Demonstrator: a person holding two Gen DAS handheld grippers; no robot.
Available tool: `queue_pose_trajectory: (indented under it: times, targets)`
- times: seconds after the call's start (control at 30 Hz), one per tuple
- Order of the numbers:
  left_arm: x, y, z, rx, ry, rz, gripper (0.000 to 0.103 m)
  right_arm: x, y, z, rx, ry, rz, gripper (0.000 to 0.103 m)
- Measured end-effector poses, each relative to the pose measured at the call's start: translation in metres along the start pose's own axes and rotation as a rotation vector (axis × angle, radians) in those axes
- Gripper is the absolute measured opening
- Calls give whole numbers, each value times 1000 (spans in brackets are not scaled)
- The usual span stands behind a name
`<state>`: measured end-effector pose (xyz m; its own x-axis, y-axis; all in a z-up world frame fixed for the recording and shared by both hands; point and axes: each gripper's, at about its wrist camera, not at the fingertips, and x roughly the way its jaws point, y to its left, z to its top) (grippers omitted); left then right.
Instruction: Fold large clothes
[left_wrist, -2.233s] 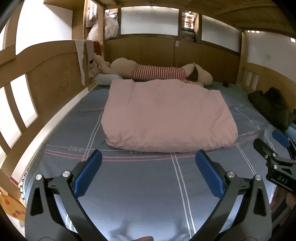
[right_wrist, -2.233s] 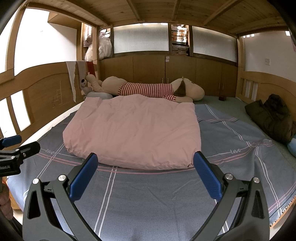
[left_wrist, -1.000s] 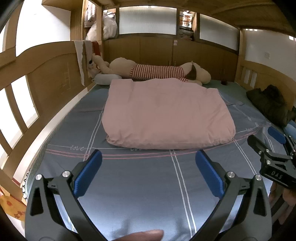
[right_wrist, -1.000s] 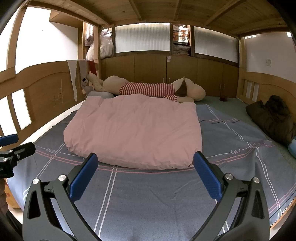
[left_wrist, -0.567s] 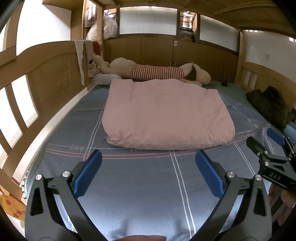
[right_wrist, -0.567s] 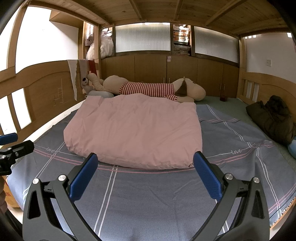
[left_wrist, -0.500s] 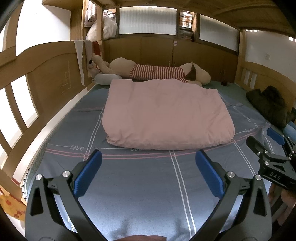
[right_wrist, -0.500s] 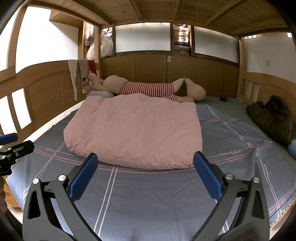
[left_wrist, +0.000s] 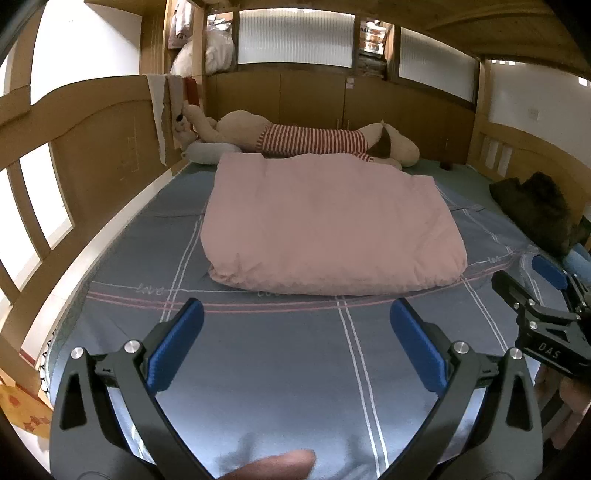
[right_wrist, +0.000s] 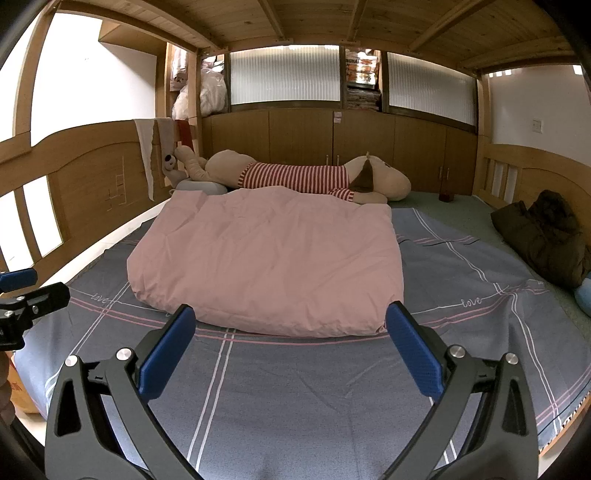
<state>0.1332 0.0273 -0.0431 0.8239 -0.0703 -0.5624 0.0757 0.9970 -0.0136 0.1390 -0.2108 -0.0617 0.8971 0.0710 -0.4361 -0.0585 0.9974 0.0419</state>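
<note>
A pink quilt (left_wrist: 328, 225) lies folded flat in the middle of the bed, also in the right wrist view (right_wrist: 269, 258). A dark brown jacket (left_wrist: 535, 210) lies bunched at the bed's right side, also in the right wrist view (right_wrist: 546, 236). My left gripper (left_wrist: 295, 339) is open and empty above the near part of the grey sheet (left_wrist: 280, 354). My right gripper (right_wrist: 288, 343) is open and empty, just short of the quilt's near edge. Each gripper shows at the edge of the other's view: the right one (left_wrist: 546, 295), the left one (right_wrist: 26, 291).
A long plush dog in a red striped shirt (right_wrist: 295, 177) lies along the far side by a grey pillow (right_wrist: 201, 186). Wooden rails (left_wrist: 74, 155) run down the left and right sides. A blue object (right_wrist: 583, 295) sits at the right edge.
Both views shifted only slightly; the right gripper sits a little further left in the left wrist view. The quilt and jacket have not moved.
</note>
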Motion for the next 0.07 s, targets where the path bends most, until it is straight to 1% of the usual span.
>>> queue_pose_trajectory:
  times: [0.07]
  targets:
    - [1, 1, 0, 1, 2, -2, 101, 0, 0, 0, 0, 0, 0, 102]
